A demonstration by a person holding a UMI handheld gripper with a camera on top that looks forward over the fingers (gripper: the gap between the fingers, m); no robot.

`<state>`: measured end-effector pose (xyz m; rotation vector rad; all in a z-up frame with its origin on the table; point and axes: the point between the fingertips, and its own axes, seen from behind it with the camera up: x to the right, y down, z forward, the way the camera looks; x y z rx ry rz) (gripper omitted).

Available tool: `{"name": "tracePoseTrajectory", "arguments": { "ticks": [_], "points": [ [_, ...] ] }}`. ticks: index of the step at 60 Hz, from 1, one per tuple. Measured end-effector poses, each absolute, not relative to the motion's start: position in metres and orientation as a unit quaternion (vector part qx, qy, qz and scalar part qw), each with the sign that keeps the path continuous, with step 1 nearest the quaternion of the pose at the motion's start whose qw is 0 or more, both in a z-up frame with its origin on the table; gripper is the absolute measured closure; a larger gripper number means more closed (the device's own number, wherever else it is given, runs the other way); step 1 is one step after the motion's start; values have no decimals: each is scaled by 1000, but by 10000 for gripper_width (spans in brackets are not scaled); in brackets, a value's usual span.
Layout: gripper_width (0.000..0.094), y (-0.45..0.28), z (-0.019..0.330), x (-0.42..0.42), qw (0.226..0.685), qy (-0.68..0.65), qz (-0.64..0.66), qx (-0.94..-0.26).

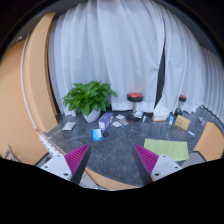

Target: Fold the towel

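Note:
My gripper [111, 160] is open and empty, its two magenta pads [76, 157] wide apart above the dark grey carpet. A light green towel [166, 148] lies flat on the carpet ahead and to the right, just beyond the right finger [147, 159]. Nothing stands between the fingers except carpet and the curved edge of an orange surface [108, 183] close below.
A green potted plant [89, 97] stands at the back by white curtains [110, 50]. A red-topped stool [135, 99] is beyond it. Small boxes and papers [104, 125] lie scattered on the carpet. An orange wall [25, 90] curves along the left.

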<state>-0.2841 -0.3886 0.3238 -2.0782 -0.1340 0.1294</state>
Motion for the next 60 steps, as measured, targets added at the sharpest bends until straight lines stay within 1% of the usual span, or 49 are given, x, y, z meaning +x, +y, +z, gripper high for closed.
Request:
{"name": "tracePoseTrajectory", "arguments": {
  "ticks": [9, 15, 20, 26, 35, 47, 55, 58, 60],
  "points": [
    [84, -399, 310, -286, 493, -57, 66, -866],
    [85, -400, 286, -284, 480, -51, 65, -873],
    [85, -395, 256, -277, 464, -49, 62, -883],
    [90, -378, 206, -251, 441, -38, 43, -895],
    [88, -321, 134, -193, 425, -3, 8, -905],
    [88, -213, 70, -113, 422, 35, -44, -905],
    [88, -163, 24, -70, 402, 51, -77, -911],
    [100, -152, 11, -63, 393, 51, -78, -915],
    [165, -145, 2, -62, 389, 48, -76, -917]
  ]
}}
